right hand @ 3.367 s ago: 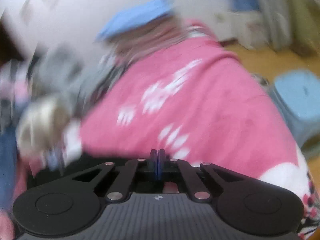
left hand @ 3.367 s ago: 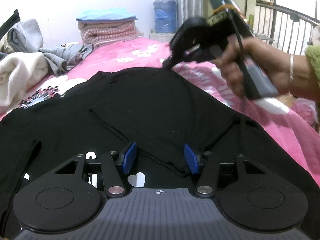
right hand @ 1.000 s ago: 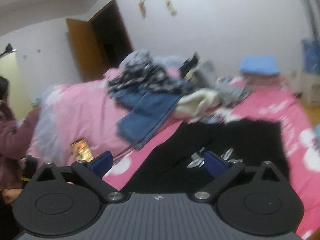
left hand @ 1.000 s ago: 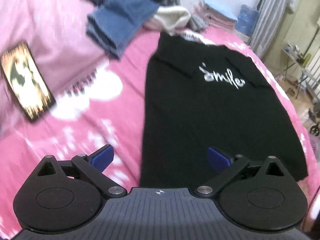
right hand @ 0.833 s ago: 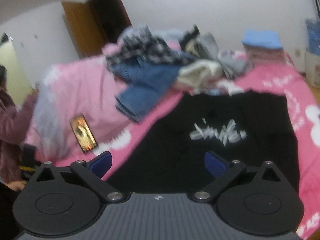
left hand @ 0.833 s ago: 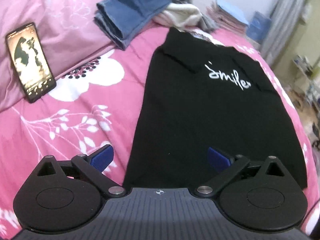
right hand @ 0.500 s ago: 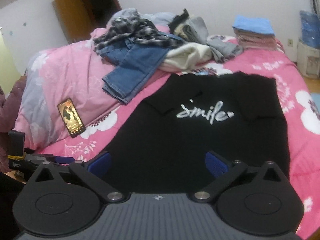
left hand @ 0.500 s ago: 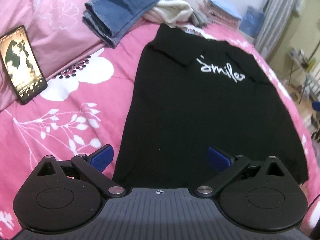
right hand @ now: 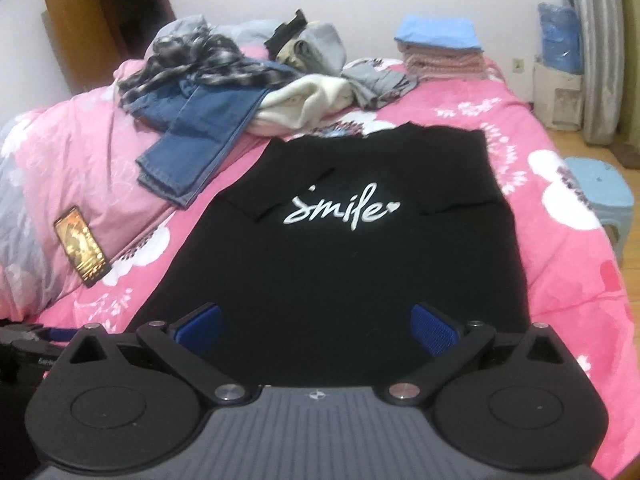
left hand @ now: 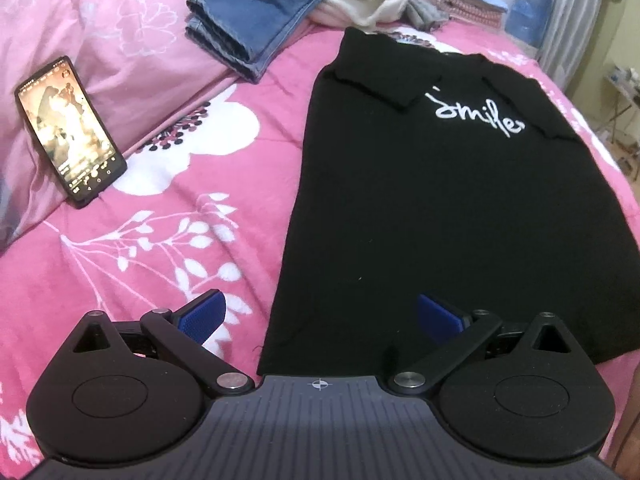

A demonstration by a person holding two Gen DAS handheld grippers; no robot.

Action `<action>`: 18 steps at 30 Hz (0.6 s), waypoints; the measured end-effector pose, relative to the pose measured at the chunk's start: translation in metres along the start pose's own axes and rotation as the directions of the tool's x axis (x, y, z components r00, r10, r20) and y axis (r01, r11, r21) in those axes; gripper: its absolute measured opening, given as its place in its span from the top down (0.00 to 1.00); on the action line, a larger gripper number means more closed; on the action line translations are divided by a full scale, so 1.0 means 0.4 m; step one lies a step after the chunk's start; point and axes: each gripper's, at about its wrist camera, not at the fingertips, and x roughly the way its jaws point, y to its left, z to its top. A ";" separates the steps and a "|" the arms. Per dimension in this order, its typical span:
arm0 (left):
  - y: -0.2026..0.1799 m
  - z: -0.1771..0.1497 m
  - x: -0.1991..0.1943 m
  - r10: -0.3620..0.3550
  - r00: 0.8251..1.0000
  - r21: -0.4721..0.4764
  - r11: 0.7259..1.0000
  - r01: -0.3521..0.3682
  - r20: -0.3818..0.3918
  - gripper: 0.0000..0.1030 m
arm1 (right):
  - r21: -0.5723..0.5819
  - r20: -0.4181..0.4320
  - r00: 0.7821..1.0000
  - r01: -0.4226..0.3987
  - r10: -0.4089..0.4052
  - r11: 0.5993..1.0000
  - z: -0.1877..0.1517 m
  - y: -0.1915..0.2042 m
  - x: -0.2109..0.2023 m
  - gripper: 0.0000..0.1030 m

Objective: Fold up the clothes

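The near hem of the black short-sleeved T-shirt with white script is hidden behind the grey ribbed gripper body in both views. In the right wrist view the picture on the screen of the black smartphone is too blurred to make out. A dark device at the left edge is cut off.

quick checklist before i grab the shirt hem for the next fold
1. Left gripper jaws open: ok.
2. Right gripper jaws open: ok.
3. Black shirt flat, sleeves folded in: ok.
4. Left jaws straddle the shirt's near left edge: ok.
5. Right jaws at the hem's right corner: not ok, they sit over its middle.
6. Phone and jeans off the shirt: ok.
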 end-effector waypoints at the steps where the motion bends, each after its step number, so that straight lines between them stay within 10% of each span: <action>1: -0.002 0.000 0.001 0.004 1.000 0.006 1.000 -0.004 -0.003 0.00 | -0.004 0.013 1.000 0.015 -0.015 1.000 -0.001 0.002 -0.002 0.00; 18: 0.003 0.022 0.014 0.032 0.998 0.014 0.999 -0.033 0.055 0.00 | -0.149 0.080 0.993 0.101 -0.090 0.984 -0.010 0.017 0.010 0.00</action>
